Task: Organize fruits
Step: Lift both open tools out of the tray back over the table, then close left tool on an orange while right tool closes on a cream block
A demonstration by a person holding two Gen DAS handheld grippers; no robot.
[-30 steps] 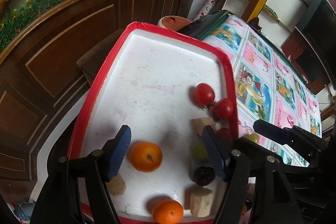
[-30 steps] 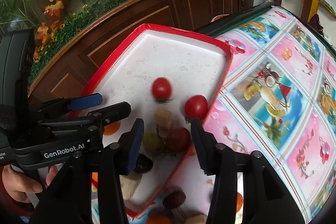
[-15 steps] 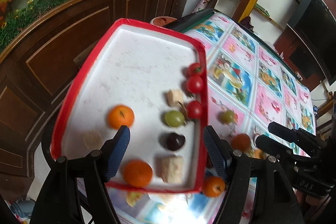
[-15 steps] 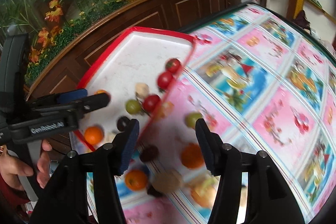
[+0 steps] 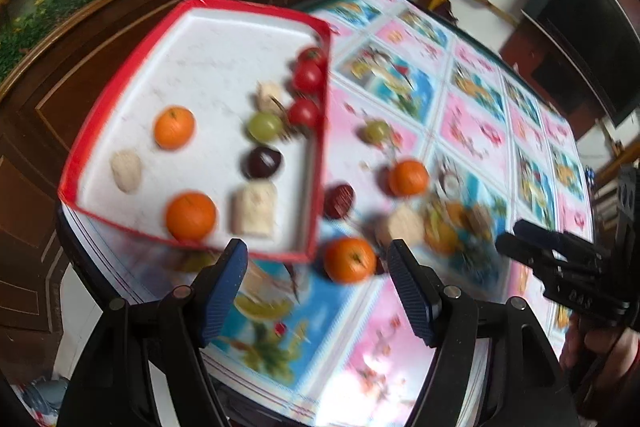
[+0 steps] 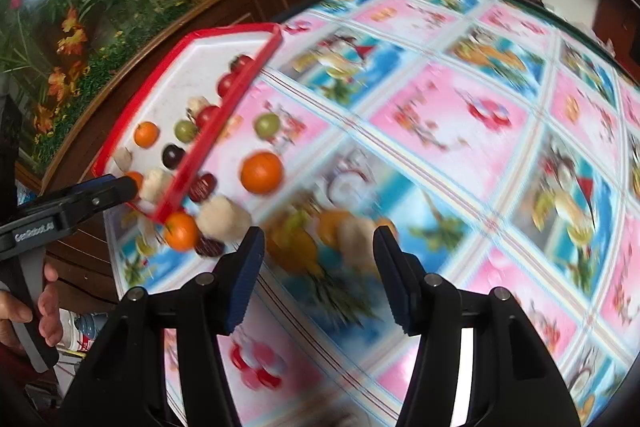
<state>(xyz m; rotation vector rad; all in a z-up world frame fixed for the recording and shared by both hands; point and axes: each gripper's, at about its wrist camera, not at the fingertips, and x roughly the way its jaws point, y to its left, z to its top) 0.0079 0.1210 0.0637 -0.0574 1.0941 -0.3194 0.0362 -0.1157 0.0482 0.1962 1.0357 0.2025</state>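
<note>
A white tray with a red rim [image 5: 248,3] sits at the table's left end. It holds two oranges [image 5: 174,127], cherry tomatoes [image 5: 308,79], a green grape [image 5: 264,126], a dark plum [image 5: 262,163] and pale chunks [image 5: 256,213]. Loose on the tablecloth lie an orange [image 5: 349,259], a second orange [image 6: 262,173], a green grape [image 6: 267,125], dark red fruits [image 6: 202,187] and a pale piece [image 6: 224,219]. My left gripper [image 5: 317,247] is open above the tray's near corner and the first loose orange. My right gripper [image 6: 319,235] is open over blurred cloth, holding nothing.
The fruit-print tablecloth [image 6: 460,115] stretches away to the right. A dark wooden counter [image 5: 100,27] with plants curves behind the tray. A hand [image 6: 44,307] holds the left gripper's handle past the table's left edge. Shelves stand at the back.
Both grippers have drawn back from over the tray to the tablecloth, bringing the loose fruits into view. The right jaws stand a little wider than before.
</note>
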